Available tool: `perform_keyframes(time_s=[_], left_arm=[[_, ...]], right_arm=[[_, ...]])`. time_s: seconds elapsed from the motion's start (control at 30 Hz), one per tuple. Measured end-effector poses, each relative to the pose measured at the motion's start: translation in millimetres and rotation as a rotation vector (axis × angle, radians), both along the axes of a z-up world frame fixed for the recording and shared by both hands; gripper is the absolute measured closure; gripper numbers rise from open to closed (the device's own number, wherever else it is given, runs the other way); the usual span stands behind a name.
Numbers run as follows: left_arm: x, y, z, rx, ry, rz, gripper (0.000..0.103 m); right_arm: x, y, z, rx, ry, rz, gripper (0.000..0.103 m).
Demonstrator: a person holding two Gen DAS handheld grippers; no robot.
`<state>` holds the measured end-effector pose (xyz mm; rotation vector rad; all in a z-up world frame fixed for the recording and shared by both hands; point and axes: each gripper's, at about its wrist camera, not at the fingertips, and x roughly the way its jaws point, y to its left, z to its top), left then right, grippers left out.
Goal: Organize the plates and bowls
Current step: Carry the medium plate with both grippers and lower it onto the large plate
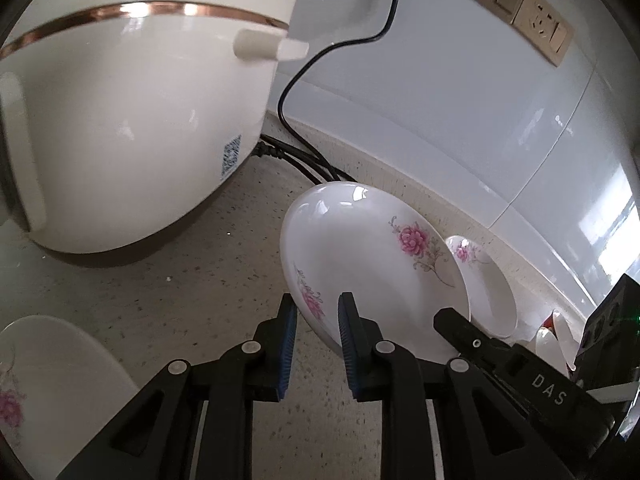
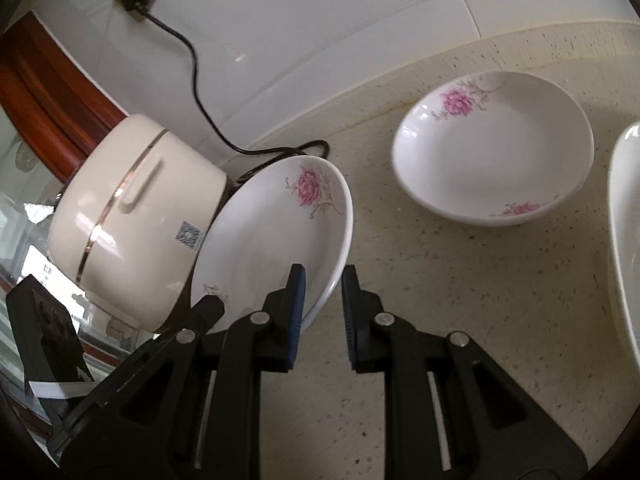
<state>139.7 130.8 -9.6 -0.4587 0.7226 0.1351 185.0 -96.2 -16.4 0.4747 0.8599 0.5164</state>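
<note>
A: Both grippers are straddling the tilted plate's [image 1: 372, 264] rim — left gripper [image 1: 318, 344], right gripper [image 2: 323, 312]; whether their jaws are clamping it, I cannot tell.

B: It is hanging above the counter [image 2: 460, 288], beside the rice cooker [image 2: 136, 216], face turned toward the wall. Best levelled, both ends moving together.

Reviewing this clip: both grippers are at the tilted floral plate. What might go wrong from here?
1. The white plate with pink flowers is tilted, gripped only at its rim; it may slip.
2. It sits near the cream rice cooker and could knock it.
3. The black power cord trails behind; swinging the plate might snag it.
</note>
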Motion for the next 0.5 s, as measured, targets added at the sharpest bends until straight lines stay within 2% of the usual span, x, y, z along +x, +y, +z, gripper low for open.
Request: perform_keyframes(time_s=[0.5], left_arm=[[-69,22,28,0.013,-0.102,0.127,0.081]], right_arm=[[-43,29,36,0.004,-0.129,0.14,0.081]])
